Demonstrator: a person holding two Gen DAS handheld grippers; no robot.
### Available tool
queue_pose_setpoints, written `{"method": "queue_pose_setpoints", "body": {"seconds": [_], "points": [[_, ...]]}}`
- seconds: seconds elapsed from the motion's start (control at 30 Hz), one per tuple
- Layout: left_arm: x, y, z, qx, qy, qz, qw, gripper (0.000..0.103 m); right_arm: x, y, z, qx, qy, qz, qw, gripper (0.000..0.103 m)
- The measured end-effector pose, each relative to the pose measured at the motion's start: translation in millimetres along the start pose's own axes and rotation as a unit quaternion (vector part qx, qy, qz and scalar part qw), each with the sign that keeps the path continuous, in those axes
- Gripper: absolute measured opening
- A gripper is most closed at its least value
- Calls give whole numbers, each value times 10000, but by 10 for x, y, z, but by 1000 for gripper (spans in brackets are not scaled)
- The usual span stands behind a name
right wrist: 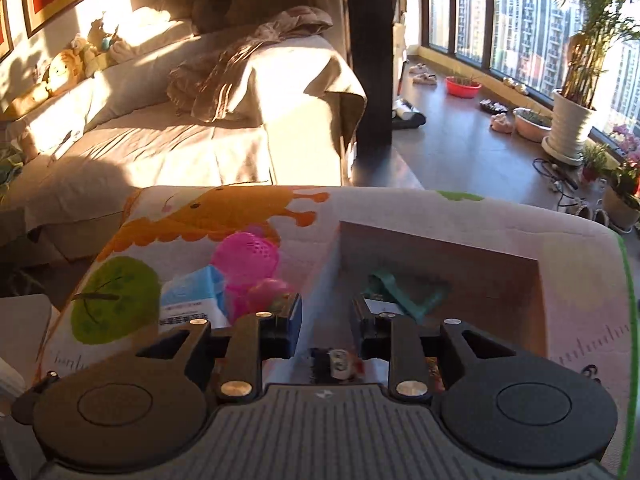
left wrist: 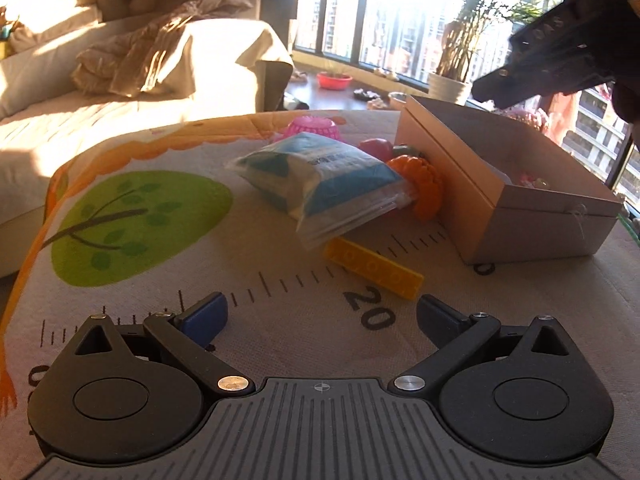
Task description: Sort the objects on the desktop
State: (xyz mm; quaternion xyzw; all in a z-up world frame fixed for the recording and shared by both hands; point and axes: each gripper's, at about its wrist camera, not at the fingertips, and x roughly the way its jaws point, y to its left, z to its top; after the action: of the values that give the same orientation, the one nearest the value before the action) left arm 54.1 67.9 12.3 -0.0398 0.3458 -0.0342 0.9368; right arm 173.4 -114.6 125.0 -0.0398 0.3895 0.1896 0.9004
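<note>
My left gripper (left wrist: 322,314) is open and empty, low over the play mat. Just ahead lies a yellow toy brick (left wrist: 374,268). Beyond it a clear bag with blue and white contents (left wrist: 320,182) leans on an orange toy pumpkin (left wrist: 424,184), with a red toy (left wrist: 375,149) and a pink basket (left wrist: 314,127) behind. A cardboard box (left wrist: 472,196) stands at the right. My right gripper (right wrist: 326,316) hovers above the box (right wrist: 440,252), fingers partly open, nothing between them. A teal item (right wrist: 404,290) lies inside the box. The right gripper also shows in the left wrist view (left wrist: 560,52) over the box.
The play mat (left wrist: 160,280) with a green tree print covers the table. A sofa with a blanket (right wrist: 180,120) stands behind the table. Potted plants (right wrist: 572,120) and a red basin (right wrist: 462,87) are on the floor by the windows at the right.
</note>
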Motion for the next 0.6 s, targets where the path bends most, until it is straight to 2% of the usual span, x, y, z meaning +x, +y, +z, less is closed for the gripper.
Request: {"method": "queue_pose_setpoints", "body": {"seconds": [0.13, 0.27, 0.37, 0.47, 0.6], "points": [[-11, -5, -5, 44, 13, -25, 10000, 103, 473, 462, 243, -589, 328, -64, 9977, 25], [-47, 16, -43, 163, 83, -155, 9997, 103, 1021, 642, 408, -796, 593, -789, 9919, 25], [-84, 75, -73, 205, 104, -215, 9995, 103, 1274, 664, 442, -963, 812, -1042, 9865, 25], [-114, 150, -70, 162, 120, -188, 9996, 103, 1364, 678, 370, -927, 1116, -902, 9853, 25], [-155, 231, -52, 101, 162, -160, 9997, 103, 1241, 777, 204, -647, 1533, -340, 9855, 28]]}}
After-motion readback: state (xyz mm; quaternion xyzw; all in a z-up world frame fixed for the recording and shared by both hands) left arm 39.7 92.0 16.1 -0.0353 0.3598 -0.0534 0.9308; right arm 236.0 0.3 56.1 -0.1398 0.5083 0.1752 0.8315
